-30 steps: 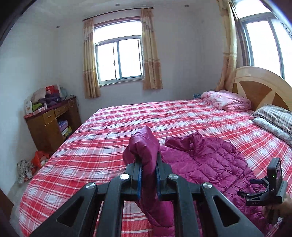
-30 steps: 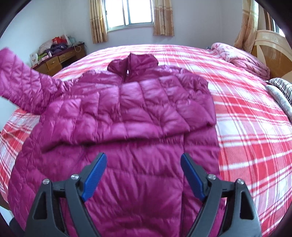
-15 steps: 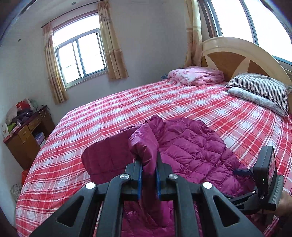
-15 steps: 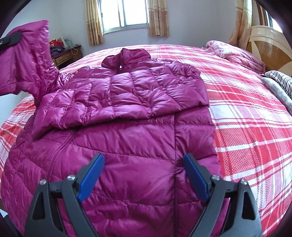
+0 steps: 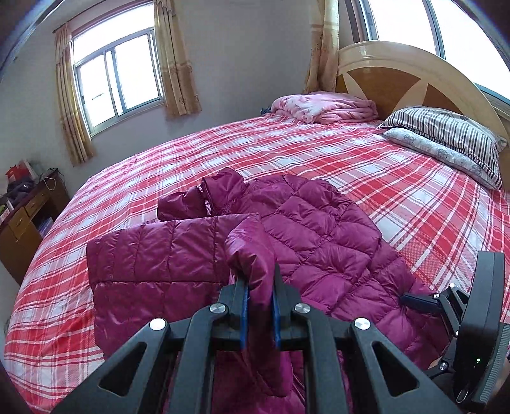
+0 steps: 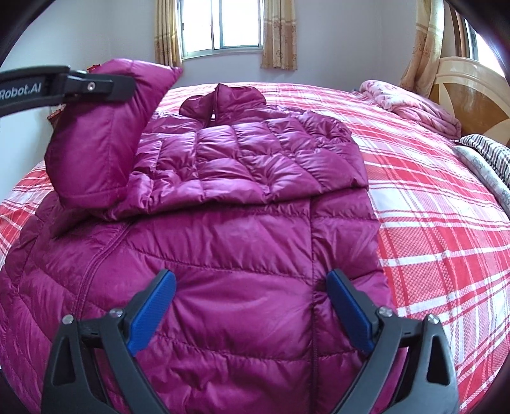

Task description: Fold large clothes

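Left gripper (image 5: 258,313) angled down, jaws clamping jacket sleeve (image 5: 255,264), right gripper (image 6: 251,305) jaws opening, empty, over jacket (image 6: 242,254)

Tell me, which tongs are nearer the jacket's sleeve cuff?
Left. The left tongs are clamped on the sleeve cuff; the right tongs, jaws opening with nothing gripped, hover over the jacket's hem.

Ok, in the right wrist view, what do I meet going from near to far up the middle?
Right gripper, its jaws opening with nothing pinched between them → jacket body → folded-over sleeve → collar → plaid bedspread → window.
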`<move>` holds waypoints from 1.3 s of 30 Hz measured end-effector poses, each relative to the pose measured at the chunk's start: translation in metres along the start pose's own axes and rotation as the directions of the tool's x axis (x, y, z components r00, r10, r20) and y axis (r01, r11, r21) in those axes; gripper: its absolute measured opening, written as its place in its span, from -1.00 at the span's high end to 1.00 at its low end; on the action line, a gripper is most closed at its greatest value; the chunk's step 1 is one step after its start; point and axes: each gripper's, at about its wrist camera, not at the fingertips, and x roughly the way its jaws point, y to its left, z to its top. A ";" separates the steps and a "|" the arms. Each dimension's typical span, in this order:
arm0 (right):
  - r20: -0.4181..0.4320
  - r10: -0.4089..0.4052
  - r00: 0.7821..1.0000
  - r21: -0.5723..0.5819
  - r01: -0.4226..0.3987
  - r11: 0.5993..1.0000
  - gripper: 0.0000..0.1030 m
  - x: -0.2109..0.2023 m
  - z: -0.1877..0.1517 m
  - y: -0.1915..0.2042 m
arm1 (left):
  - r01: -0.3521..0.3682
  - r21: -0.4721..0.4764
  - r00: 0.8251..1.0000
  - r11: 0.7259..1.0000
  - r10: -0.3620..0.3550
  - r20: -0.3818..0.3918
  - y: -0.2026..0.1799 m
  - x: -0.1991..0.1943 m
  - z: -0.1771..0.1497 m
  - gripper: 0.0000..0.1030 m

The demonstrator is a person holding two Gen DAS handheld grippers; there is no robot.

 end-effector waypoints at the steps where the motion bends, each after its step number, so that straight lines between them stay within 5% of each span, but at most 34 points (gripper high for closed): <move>1: 0.001 -0.001 1.000 -0.001 0.001 1.000 -0.92 0.000 0.000 0.000 | 0.004 0.007 1.000 1.000 -0.005 0.002 -0.002 0.000 -0.002 0.77; 7: 0.007 -0.005 1.000 -0.005 0.006 1.000 -0.94 -0.001 -0.002 0.001 | 0.023 -0.030 0.999 0.999 -0.022 0.029 0.003 -0.015 0.001 0.50; 8: 0.008 -0.005 1.000 -0.005 0.005 1.000 -0.94 -0.001 -0.002 0.001 | 0.023 -0.040 0.999 0.999 -0.021 0.046 0.006 -0.021 0.002 0.34; 11: 0.008 -0.007 1.000 -0.010 0.007 1.000 -0.97 -0.001 -0.003 0.001 | -0.012 -0.058 0.993 0.998 0.018 0.114 0.015 -0.040 0.007 -0.61; 12: 0.008 -0.007 1.000 -0.011 0.007 1.000 -0.98 -0.001 -0.003 0.002 | -0.025 -0.063 0.989 0.998 0.034 0.146 0.018 -0.046 0.007 -0.68; 14: 0.009 -0.007 1.000 -0.011 0.007 1.000 -0.98 -0.002 -0.003 0.001 | -0.052 -0.058 0.983 0.997 0.062 0.175 0.025 -0.054 0.007 -0.69; 19: 0.005 0.003 1.000 -0.001 -0.003 1.000 -0.94 -0.006 -0.001 0.000 | -0.180 -0.079 0.978 0.981 0.187 0.097 0.055 -0.029 -0.005 -0.70; 20: 0.007 0.011 1.000 0.005 -0.011 1.000 -0.88 -0.010 0.000 -0.002 | -0.215 -0.081 0.973 0.973 0.221 0.066 0.063 -0.017 -0.011 -0.70; 22: 0.026 0.037 0.999 0.038 -0.038 0.999 -0.39 -0.021 0.005 -0.006 | -0.265 -0.079 0.964 0.961 0.265 -0.006 0.080 0.007 -0.025 -0.70; 25: 0.069 0.106 0.992 0.077 -0.112 0.991 -0.21 -0.041 0.023 -0.009 | -0.345 -0.098 0.935 0.934 0.332 -0.125 0.111 0.041 -0.053 -0.70; 30: 0.093 0.185 0.978 0.029 -0.189 0.982 -0.21 -0.048 0.060 0.009 | -0.336 -0.261 0.932 0.905 0.279 -0.231 0.159 0.059 -0.078 -0.70; 32: 0.094 0.193 0.977 0.021 -0.196 0.980 -0.20 -0.038 0.073 0.017 | -0.321 -0.296 0.939 0.900 0.262 -0.223 0.165 0.054 -0.078 -0.70; 34: 0.094 0.201 0.975 0.007 -0.203 0.979 0.03 -0.029 0.082 0.024 | -0.327 -0.310 0.941 0.893 0.276 -0.197 0.167 0.045 -0.070 -0.70; 39: 0.069 0.235 0.970 -0.019 -0.234 0.972 0.18 0.000 0.096 0.038 | -0.227 -0.371 0.972 0.901 0.232 -0.031 0.166 0.019 -0.030 -0.70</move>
